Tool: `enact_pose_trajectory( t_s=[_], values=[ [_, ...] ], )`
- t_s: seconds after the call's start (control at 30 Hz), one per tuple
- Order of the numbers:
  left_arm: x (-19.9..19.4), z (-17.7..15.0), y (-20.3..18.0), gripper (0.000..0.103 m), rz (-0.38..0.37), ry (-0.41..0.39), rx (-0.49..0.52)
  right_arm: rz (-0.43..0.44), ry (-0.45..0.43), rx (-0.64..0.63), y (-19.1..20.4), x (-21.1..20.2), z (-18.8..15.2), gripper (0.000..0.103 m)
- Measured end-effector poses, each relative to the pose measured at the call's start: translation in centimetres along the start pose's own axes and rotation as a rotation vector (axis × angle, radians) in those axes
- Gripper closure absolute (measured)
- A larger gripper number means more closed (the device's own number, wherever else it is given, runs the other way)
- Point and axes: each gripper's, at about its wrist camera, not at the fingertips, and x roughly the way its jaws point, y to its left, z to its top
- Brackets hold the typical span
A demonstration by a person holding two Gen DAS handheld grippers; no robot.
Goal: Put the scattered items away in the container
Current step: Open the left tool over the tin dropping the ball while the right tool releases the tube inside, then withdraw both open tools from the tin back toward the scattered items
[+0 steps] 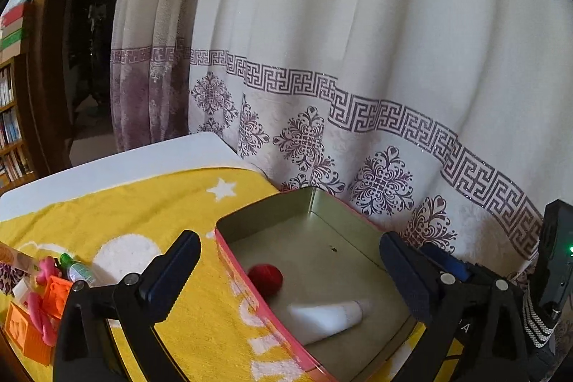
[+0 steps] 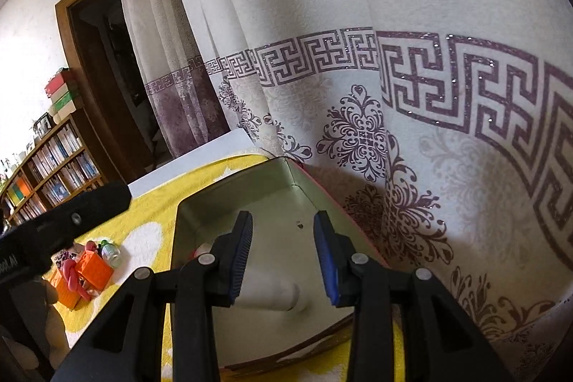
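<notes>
An open tin (image 1: 229, 262) with a pink outer wall and a bare metal inside stands on the yellow towel. Inside it lie a red ball (image 1: 265, 276) and a white tube (image 1: 329, 314). My left gripper (image 1: 292, 274) hangs over the tin, jaws wide apart, with nothing between them. My right gripper (image 2: 284, 256) is over the same tin (image 2: 286, 192), partly open with nothing between its blue pads; the white tube (image 2: 275, 298) lies on the tin floor below it. Left of the tin lie orange blocks (image 1: 55, 296), a pink knotted piece (image 1: 39, 274) and a small green-capped bottle (image 1: 77, 269).
The yellow towel (image 1: 143, 210) covers a white table (image 1: 125, 163). A patterned curtain (image 1: 358, 59) hangs right behind the tin. A bookshelf (image 2: 53, 160) and a dark doorway (image 2: 107, 77) are at the left. One finger of the left gripper (image 2: 89, 203) crosses the right wrist view.
</notes>
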Motion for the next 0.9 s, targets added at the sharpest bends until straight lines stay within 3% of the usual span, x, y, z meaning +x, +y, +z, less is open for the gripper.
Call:
enact_pose_trajectory(
  t_s=[0.1, 0.17, 0.27, 0.5, 0.9],
  values=[
    [-0.5, -0.2, 0.4, 0.001, 0.001, -0.004, 0.001, 0.004, 0.005, -0.003, 0.4, 0.1, -0.1, 0.061],
    [-0.8, -0.5, 0.6, 0.001, 0.008, -0.003, 0.004, 0.004, 0.000, -0.001, 0.5, 0.1, -0.1, 0.051],
    [-1.1, -0.8, 1.1, 0.001, 0.020, 0.003, -0.004, 0.003, -0.010, -0.006, 0.8, -0.1, -0.1, 0.045],
    [-1.4, -1.3, 2.5, 0.001, 0.069, 0.059, -0.069, 0.028, -0.004, -0.018, 2.1, -0.2, -0.7, 0.040],
    [-3.7, -3.1, 7.0, 0.001, 0.127, 0.074, -0.137, 0.083, 0.020, -0.049, 5.6, -0.3, -2.3, 0.035]
  ],
)
